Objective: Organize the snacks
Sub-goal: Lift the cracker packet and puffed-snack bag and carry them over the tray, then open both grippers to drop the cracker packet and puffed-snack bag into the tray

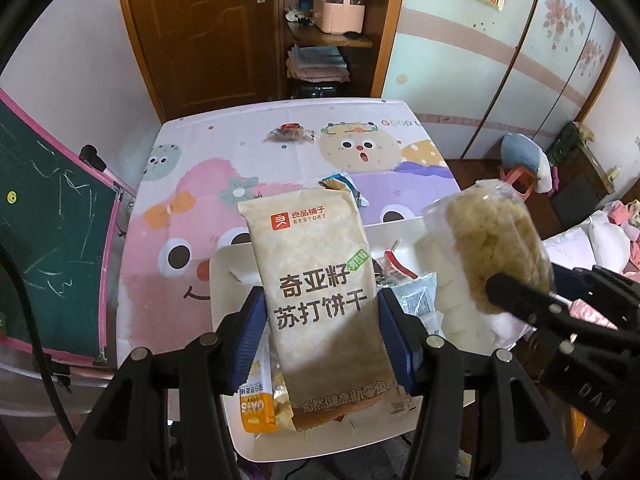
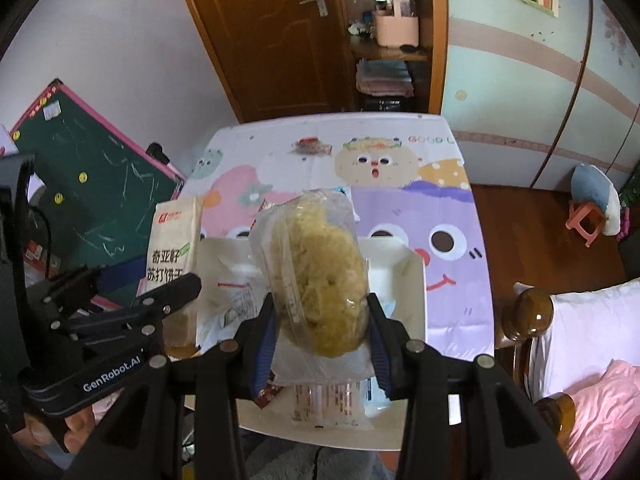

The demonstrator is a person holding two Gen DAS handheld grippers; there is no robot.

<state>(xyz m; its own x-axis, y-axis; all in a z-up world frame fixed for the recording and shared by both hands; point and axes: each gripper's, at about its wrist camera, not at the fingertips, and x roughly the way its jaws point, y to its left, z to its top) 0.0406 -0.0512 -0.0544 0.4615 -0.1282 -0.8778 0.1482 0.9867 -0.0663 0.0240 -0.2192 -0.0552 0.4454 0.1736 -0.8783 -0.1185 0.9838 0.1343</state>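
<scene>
My left gripper (image 1: pixel 320 320) is shut on a beige soda cracker packet (image 1: pixel 316 276) with Chinese lettering, held upright above the white tray (image 1: pixel 224 276). The packet also shows at the left in the right wrist view (image 2: pixel 172 256). My right gripper (image 2: pixel 320 332) is shut on a clear bag of yellow crumbly snack (image 2: pixel 316 272), held above the same tray (image 2: pixel 412 300). That bag shows at the right in the left wrist view (image 1: pixel 492 248). Several other wrapped snacks lie in the tray below, partly hidden.
A small wrapped snack (image 1: pixel 290 133) lies near the table's far edge; another blue-edged packet (image 1: pixel 340 184) lies behind the tray. A green chalkboard (image 1: pixel 48 232) leans at the left. A bed (image 2: pixel 592 360) and a pink stool (image 2: pixel 586 220) are at the right.
</scene>
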